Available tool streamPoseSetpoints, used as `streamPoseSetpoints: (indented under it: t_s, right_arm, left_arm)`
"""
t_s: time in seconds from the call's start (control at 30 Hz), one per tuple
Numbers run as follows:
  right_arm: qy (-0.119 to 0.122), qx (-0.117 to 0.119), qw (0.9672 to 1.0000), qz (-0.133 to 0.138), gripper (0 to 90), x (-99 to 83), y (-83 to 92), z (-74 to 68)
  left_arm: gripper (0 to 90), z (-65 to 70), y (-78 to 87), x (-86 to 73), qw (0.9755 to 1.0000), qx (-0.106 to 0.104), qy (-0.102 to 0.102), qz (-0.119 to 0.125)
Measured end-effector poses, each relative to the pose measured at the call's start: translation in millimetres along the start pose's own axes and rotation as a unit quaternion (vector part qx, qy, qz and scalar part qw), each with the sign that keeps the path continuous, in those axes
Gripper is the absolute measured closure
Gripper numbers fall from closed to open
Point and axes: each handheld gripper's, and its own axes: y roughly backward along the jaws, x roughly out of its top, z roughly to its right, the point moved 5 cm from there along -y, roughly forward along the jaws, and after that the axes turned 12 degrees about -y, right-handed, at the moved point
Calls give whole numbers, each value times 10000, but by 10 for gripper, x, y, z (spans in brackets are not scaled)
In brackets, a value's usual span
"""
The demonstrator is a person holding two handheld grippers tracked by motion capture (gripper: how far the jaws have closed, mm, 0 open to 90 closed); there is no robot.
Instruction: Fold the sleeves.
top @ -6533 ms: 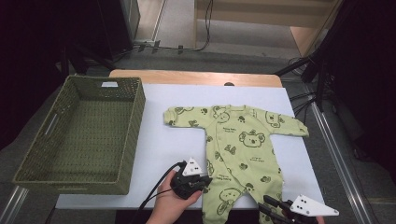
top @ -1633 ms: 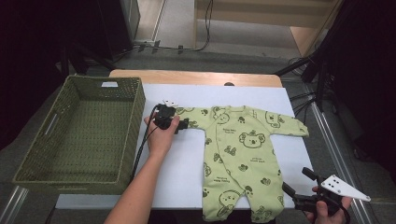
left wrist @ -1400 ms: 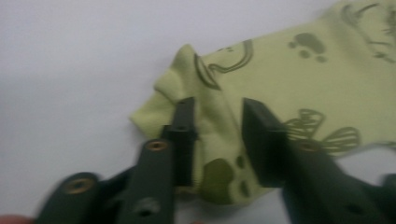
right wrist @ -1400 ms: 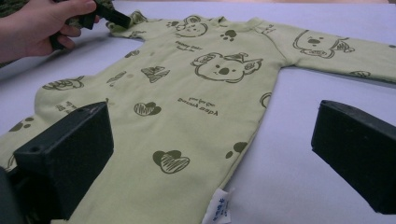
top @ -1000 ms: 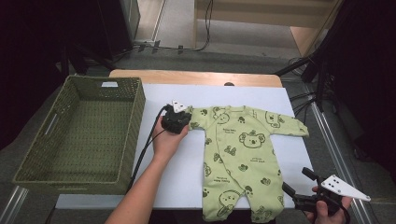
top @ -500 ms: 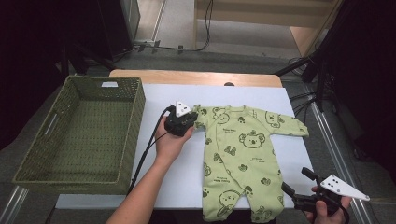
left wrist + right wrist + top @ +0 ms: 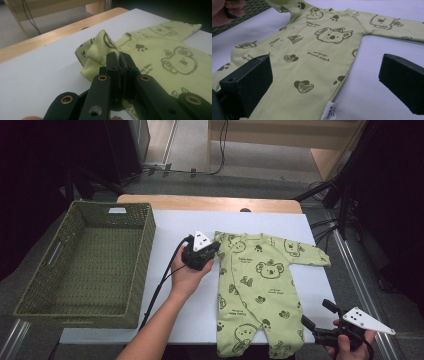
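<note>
The basket [image 7: 85, 265] sits left of the romper [image 7: 260, 285] on the table [image 7: 170, 227].

The right hand-held gripper [image 7: 325, 82], black jaws wide apart, hovers low over the green baby romper [image 7: 317, 62], spread flat on the white surface [image 7: 374, 82]; a hand [image 7: 224, 11] and woven basket [image 7: 249, 8] show top left

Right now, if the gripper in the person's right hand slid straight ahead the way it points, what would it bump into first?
Most likely the green baby romper. The right gripper has its jaws open, and the romper's lower body lies spread on the white table just ahead of them. Depth is hard to judge.
</note>
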Motion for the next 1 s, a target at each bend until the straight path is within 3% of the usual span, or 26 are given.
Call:
streamPoseSetpoints:
  t_s: [0.33, 0.53, 0.77, 0.93, 1.0]
  right_arm:
    - [-2, -1, 10000, 1, 0, -1, 1, 3]
    - [15, 9, 10000, -11, 0, -4, -3, 0]
    - [10, 10, 10000, -16, 0, -5, 1, 3]
    - [5, 11, 10000, -22, 0, -6, -1, 1]
    - [4, 6, 10000, -24, 0, -6, -1, 0]
  left_arm:
    - [865, 269, -22, 92, 9980, -427, -401, 224]
    - [864, 466, -43, 102, 9930, -852, -774, 277]
    - [862, 681, -61, -1, 9852, -1225, -1199, 29]
    - [850, 734, -61, -74, 9839, -1358, -1157, -71]
    - [784, 745, -54, -96, 9837, -1414, -1101, -109]
